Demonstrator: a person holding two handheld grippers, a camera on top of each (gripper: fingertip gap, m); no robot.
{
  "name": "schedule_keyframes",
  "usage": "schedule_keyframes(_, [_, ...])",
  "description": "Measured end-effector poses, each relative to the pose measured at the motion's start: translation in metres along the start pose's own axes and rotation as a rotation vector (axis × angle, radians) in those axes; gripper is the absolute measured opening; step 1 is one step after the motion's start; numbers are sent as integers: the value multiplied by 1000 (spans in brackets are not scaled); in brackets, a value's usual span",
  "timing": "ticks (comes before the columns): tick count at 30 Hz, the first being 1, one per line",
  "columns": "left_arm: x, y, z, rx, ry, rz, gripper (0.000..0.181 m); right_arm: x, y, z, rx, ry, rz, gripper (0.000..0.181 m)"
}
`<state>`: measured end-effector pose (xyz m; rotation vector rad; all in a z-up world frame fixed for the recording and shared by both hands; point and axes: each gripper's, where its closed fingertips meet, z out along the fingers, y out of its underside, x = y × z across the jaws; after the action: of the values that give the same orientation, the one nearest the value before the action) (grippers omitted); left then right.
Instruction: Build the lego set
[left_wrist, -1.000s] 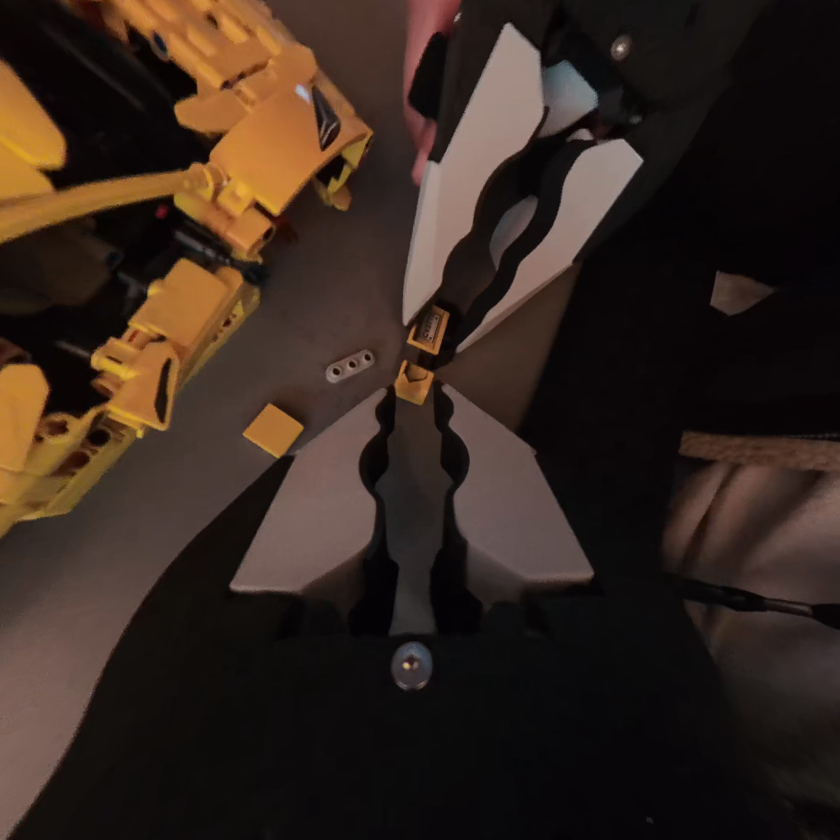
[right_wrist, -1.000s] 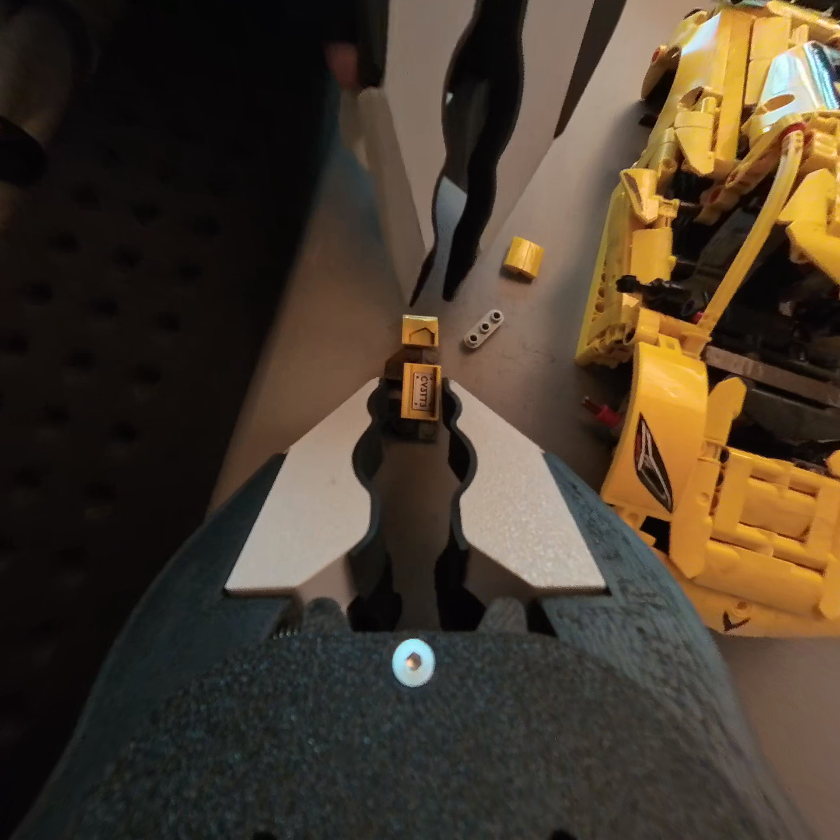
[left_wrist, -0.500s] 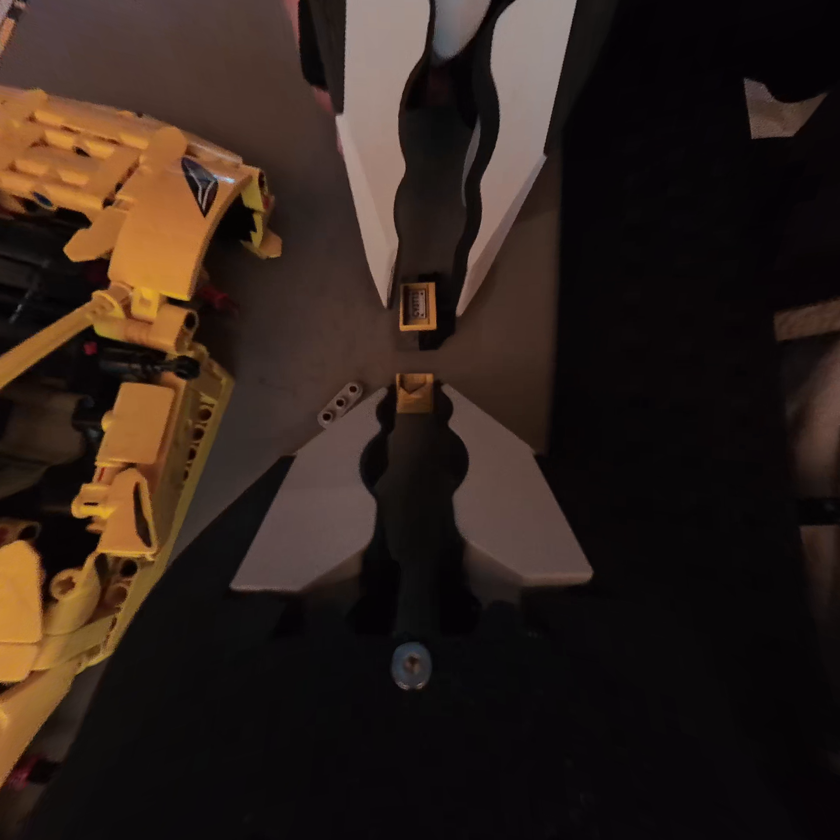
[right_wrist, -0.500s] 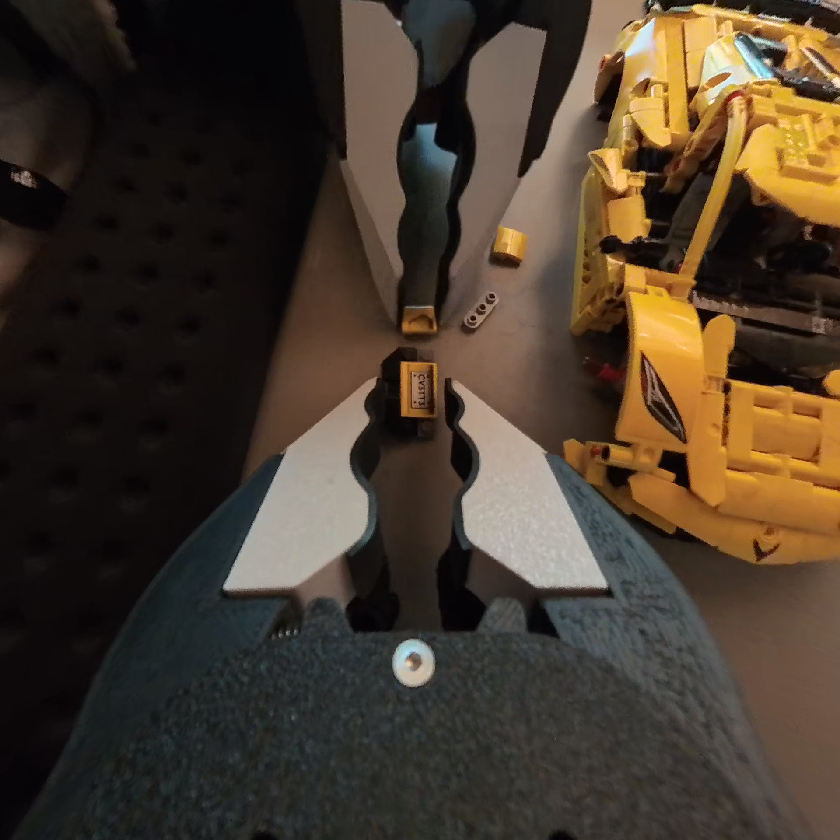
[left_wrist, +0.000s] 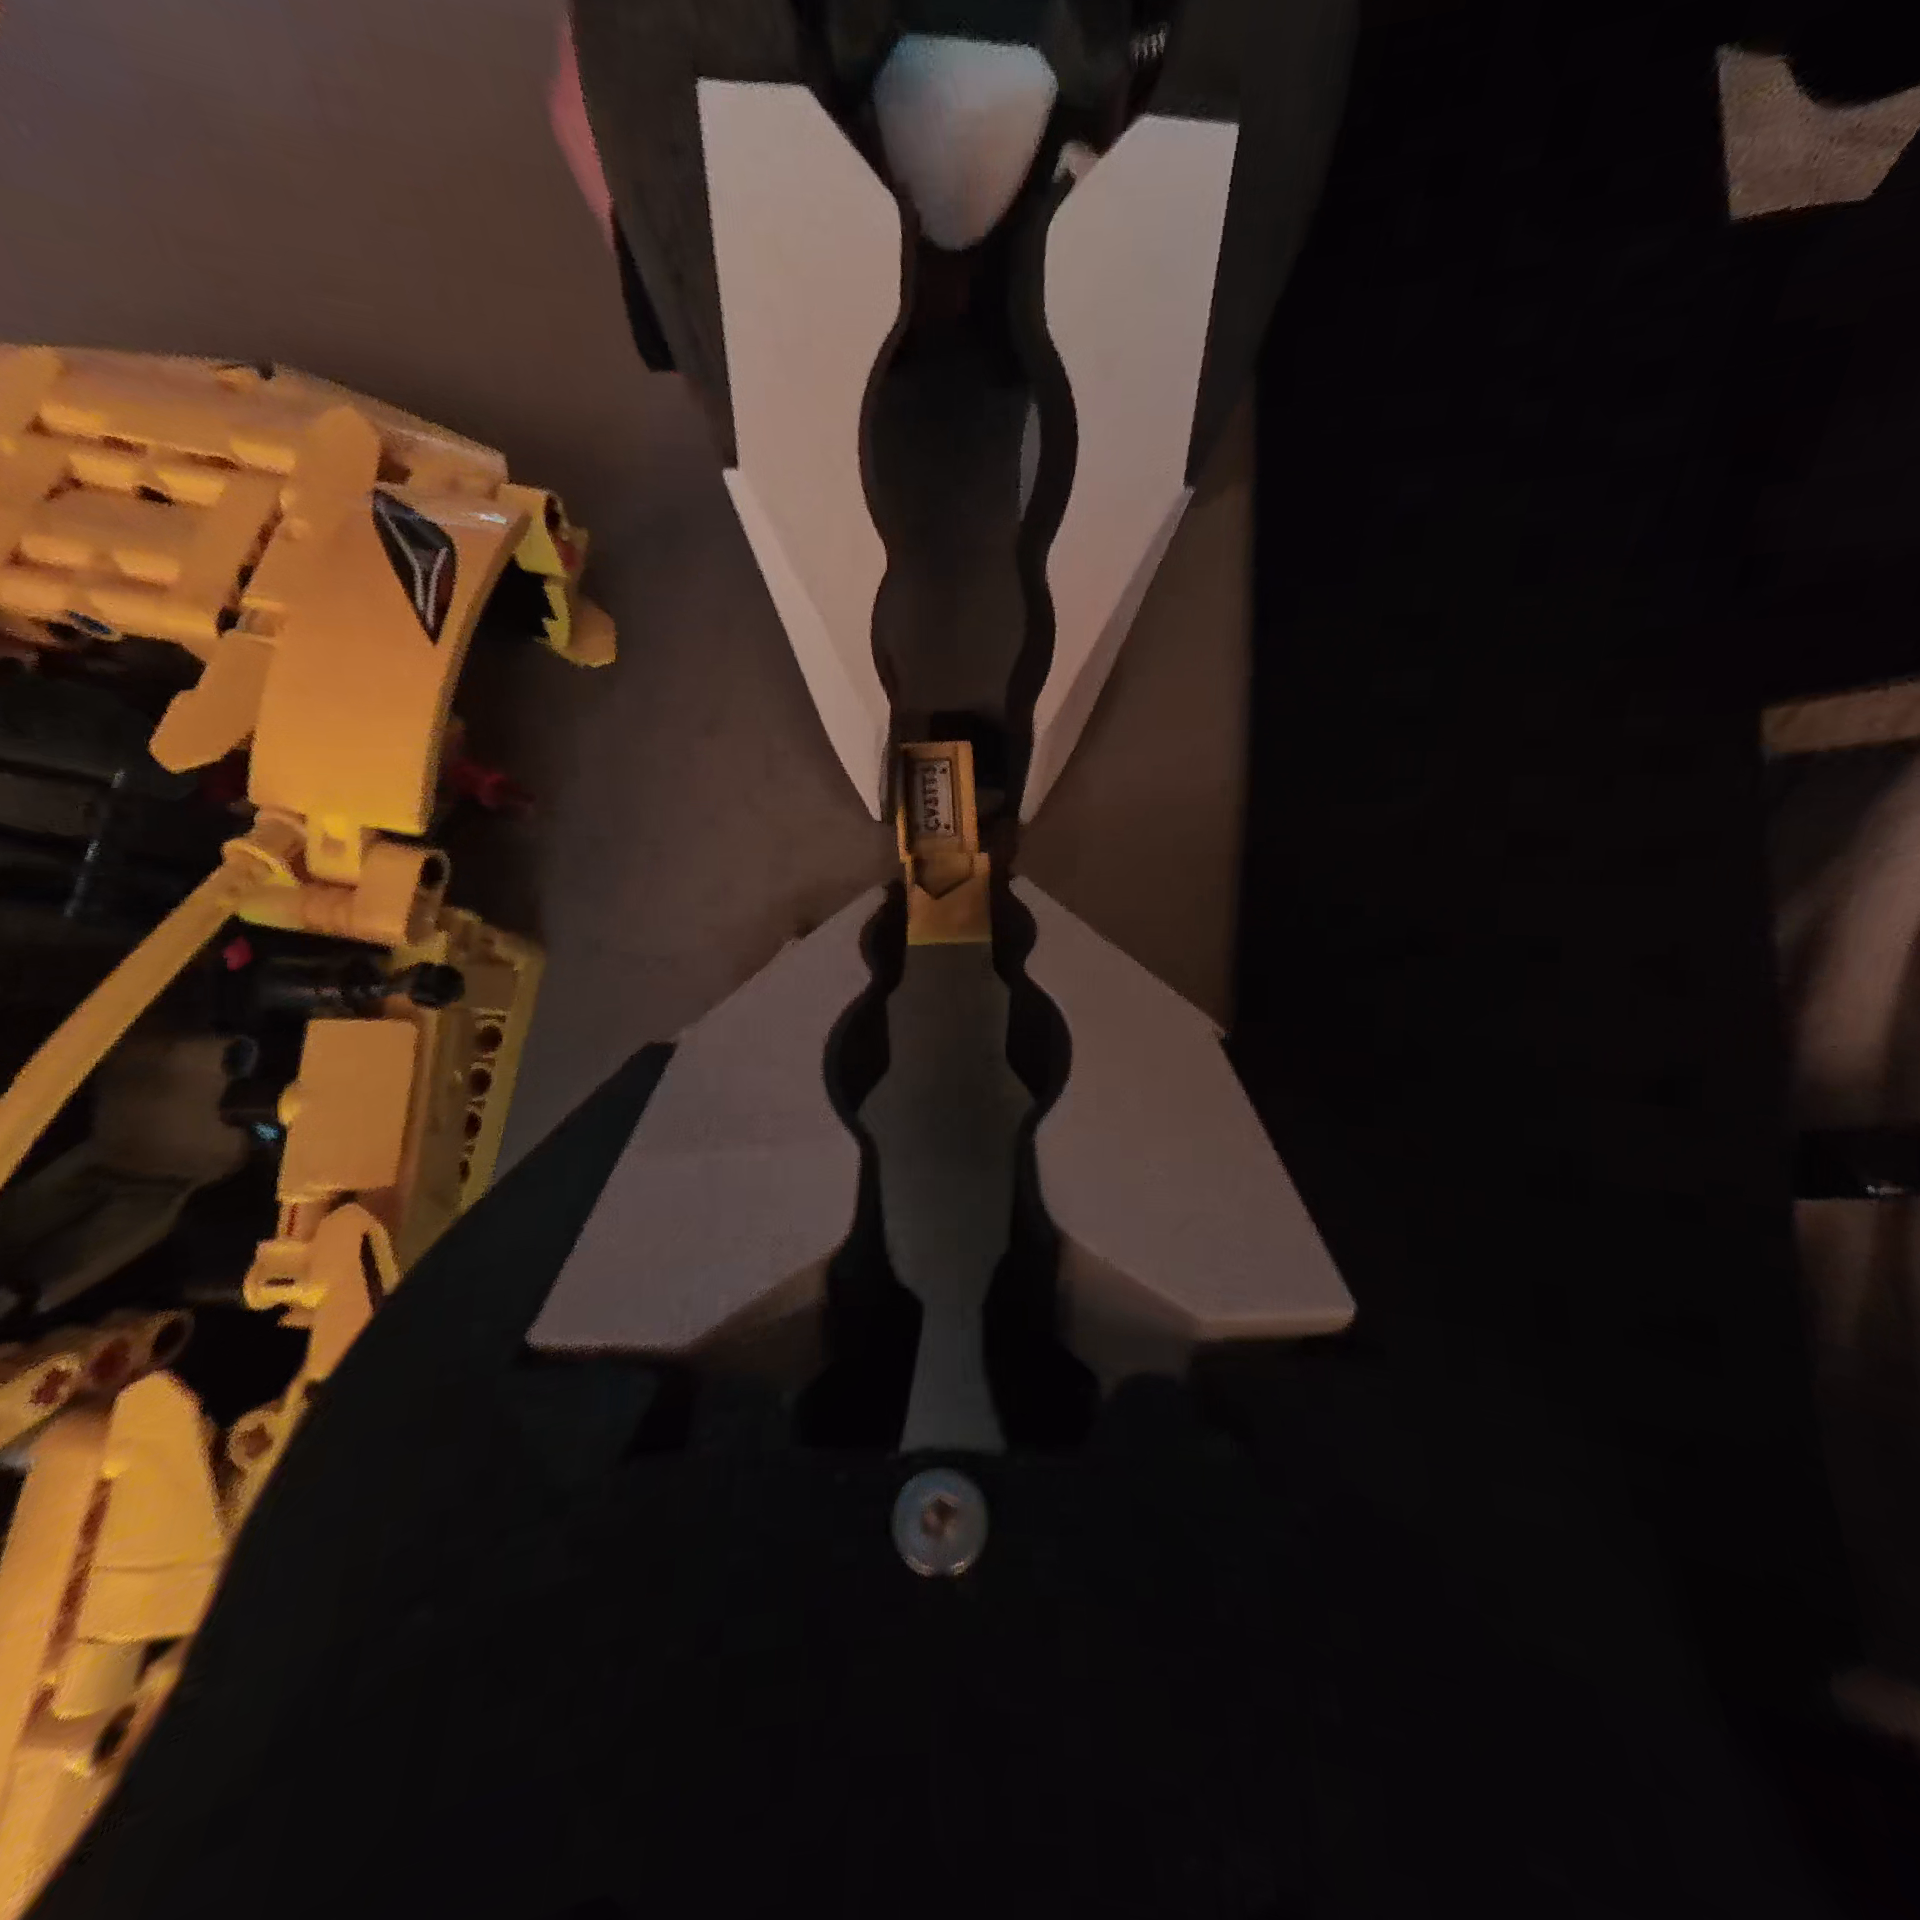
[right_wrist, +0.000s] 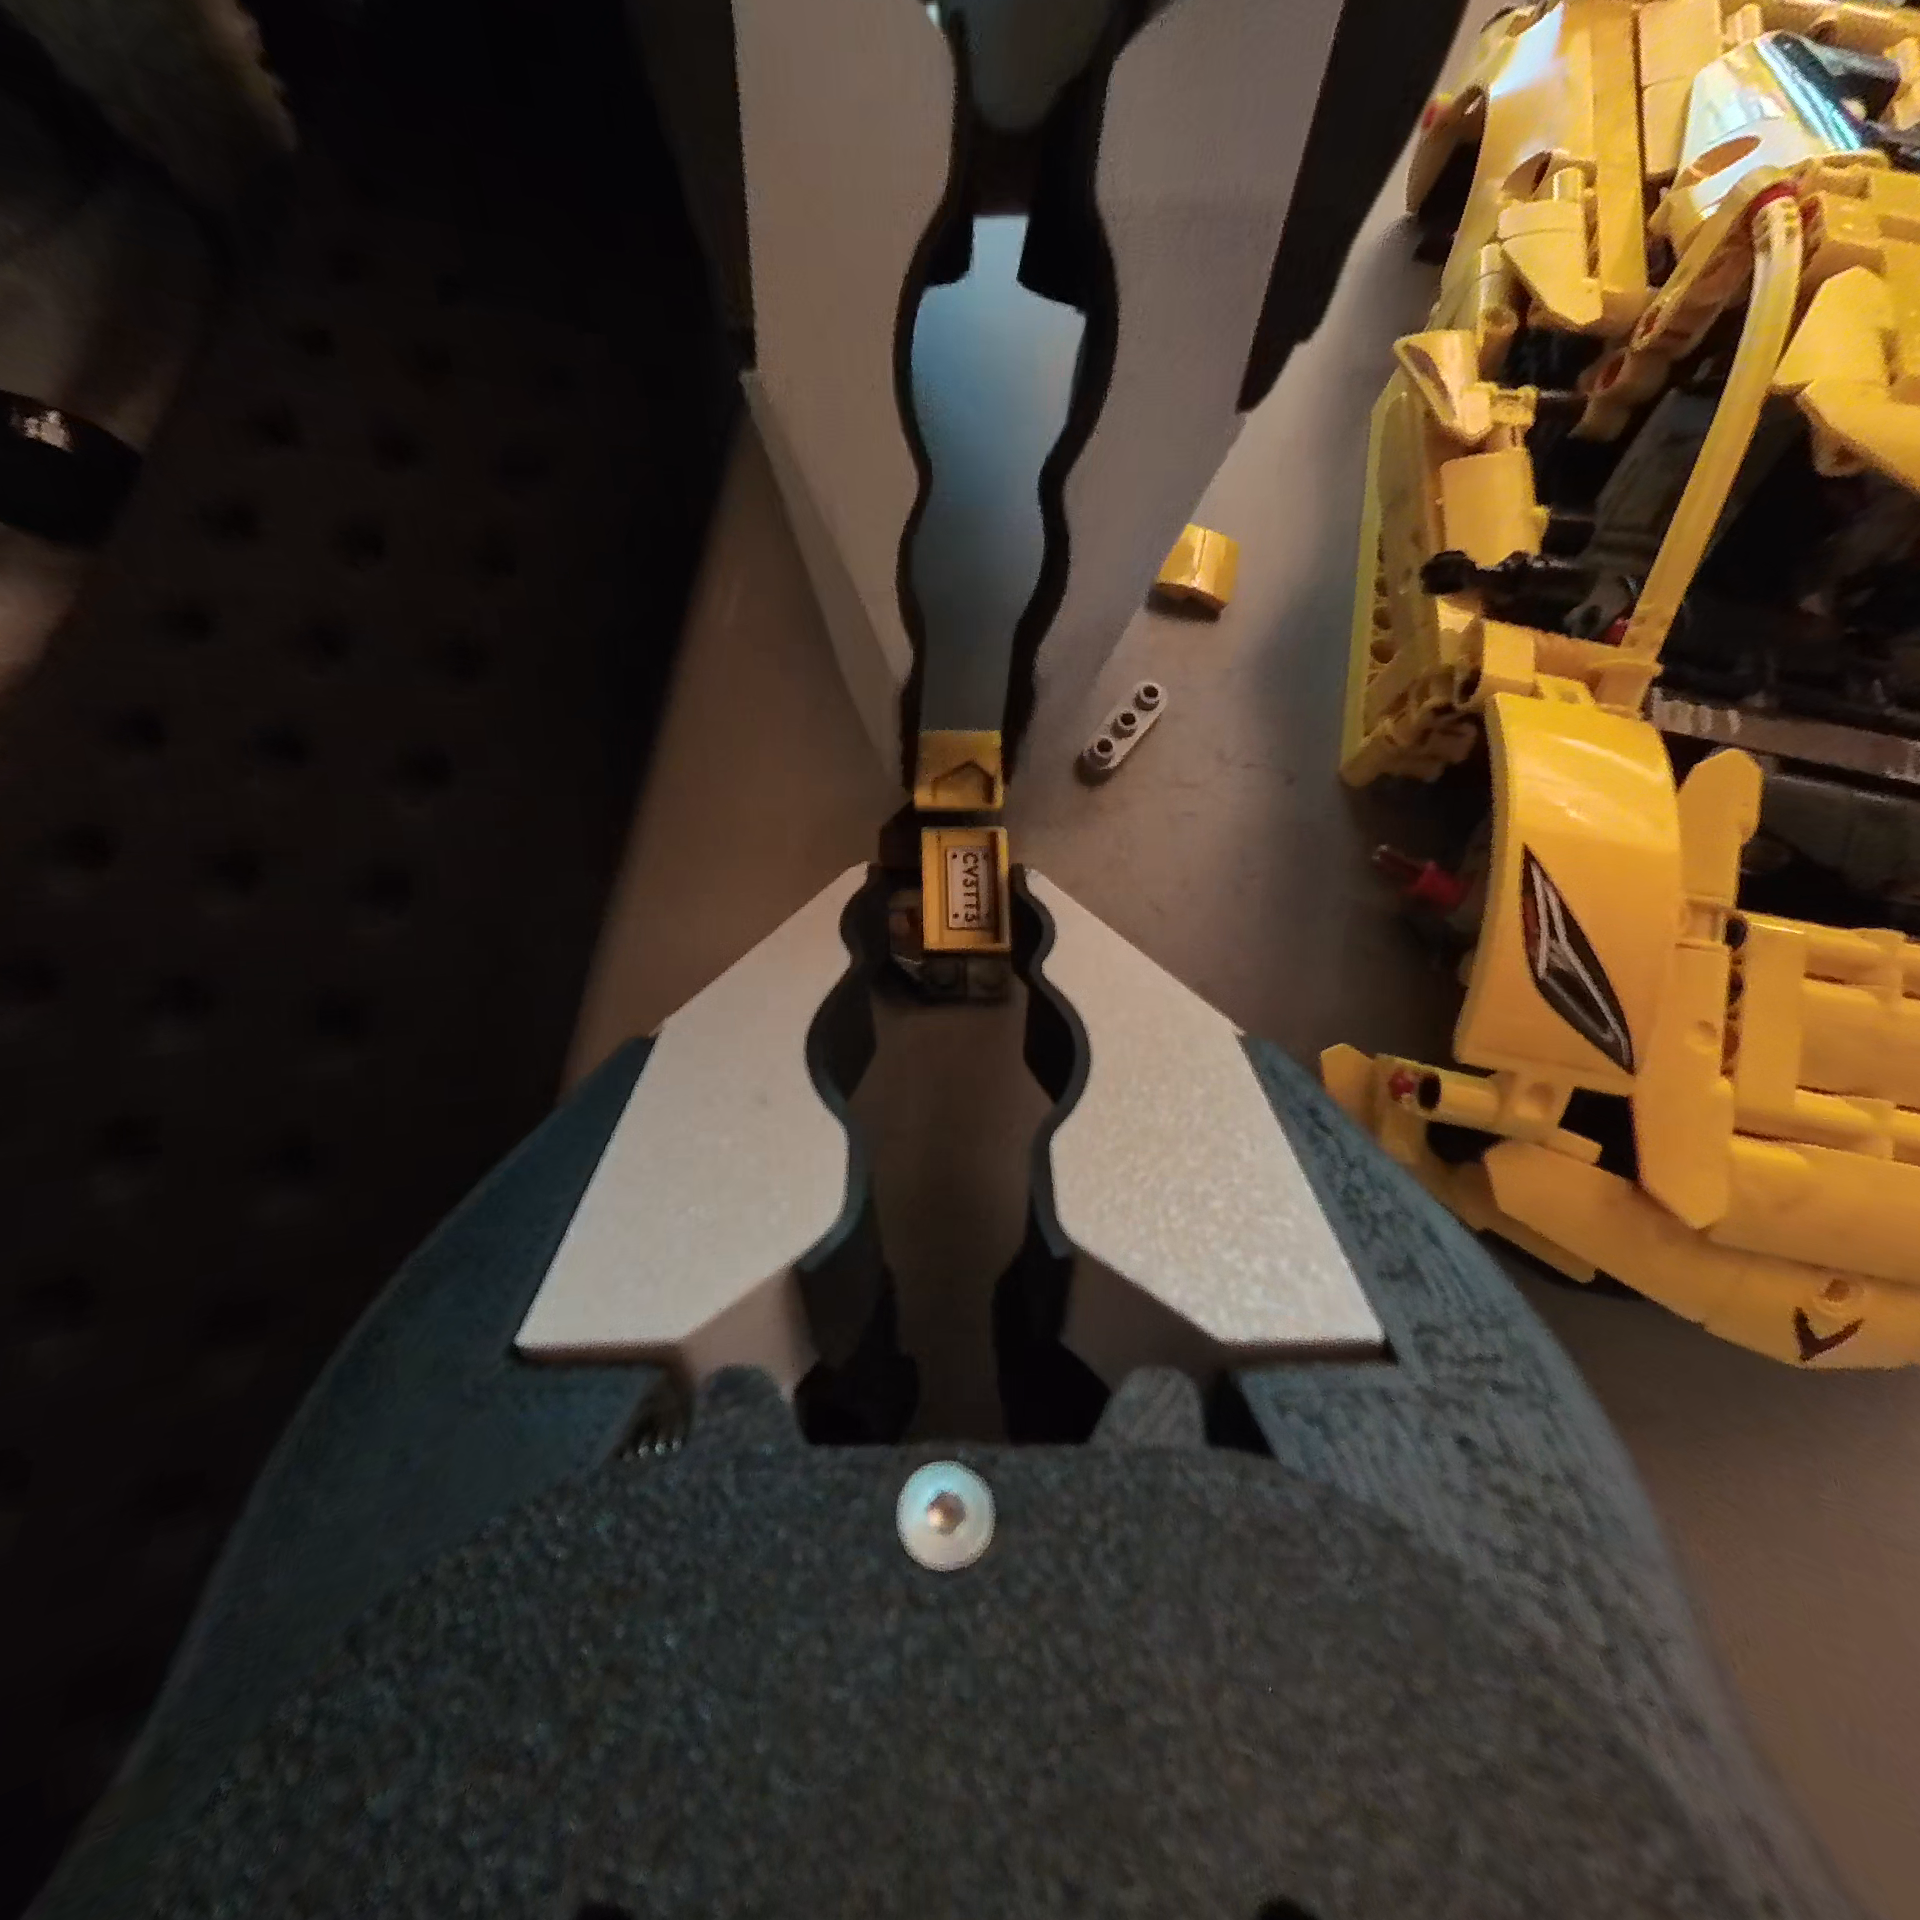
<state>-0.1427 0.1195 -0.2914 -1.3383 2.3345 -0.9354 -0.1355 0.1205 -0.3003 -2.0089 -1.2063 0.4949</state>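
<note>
Right wrist view shows the right tongs (right_wrist: 961, 883) nearest, squeezed onto a small yellow and black plate block (right_wrist: 964, 896). Just past that block, touching it or almost, is a little yellow arrow piece (right_wrist: 959, 781), pinched in the left tongs (right_wrist: 961, 774) that point back from the far side. To the right of the plate block, a small grey bar (right_wrist: 1122, 729) lies on the desk (right_wrist: 1226, 883). A loose yellow curved piece (right_wrist: 1197, 563) lies farther off. The big yellow car (right_wrist: 1621, 727) sits farther right.

The two bits could miss each other if one pair of tongs tilts. A hard push could pop a bit out onto the desk.

Half a second ago there was a clear gap between the two bits. Now the gap is almost gone.
</note>
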Motion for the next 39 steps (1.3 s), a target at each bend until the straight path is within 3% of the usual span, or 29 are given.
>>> schedule_keyframes(7, [0, 2, 5, -58, 53, -52, 15, -1, 0, 0, 2, 0, -9, 24])
schedule_keyframes(12, [1, 2, 4, -109, 61, 3, 15, -1, 0, -1, 4, -7, -8, 30])
schedule_keyframes(22, [8, 1, 8, -78, 123, -30, 16, -10, -3, -8, 40, -78, 29, 40])
schedule_keyframes(27, [7, 0, 9, -75, 115, -41, 16, -5, -7, -25, 75, -25, 130, 42])
schedule_keyframes(33, [8, 3, -3, -73, 92, -13, 16, -14, -11, -18, 27, 44, 188, 42])
schedule_keyframes(37, [11, 14, -4, -118, 110, 21, 16, -10, 11, -10, -113, 119, 181, 42])
schedule_keyframes(39, [12, 14, -4, -99, 116, 10, 15, -12, 6, -8, -94, 123, 172, 34])
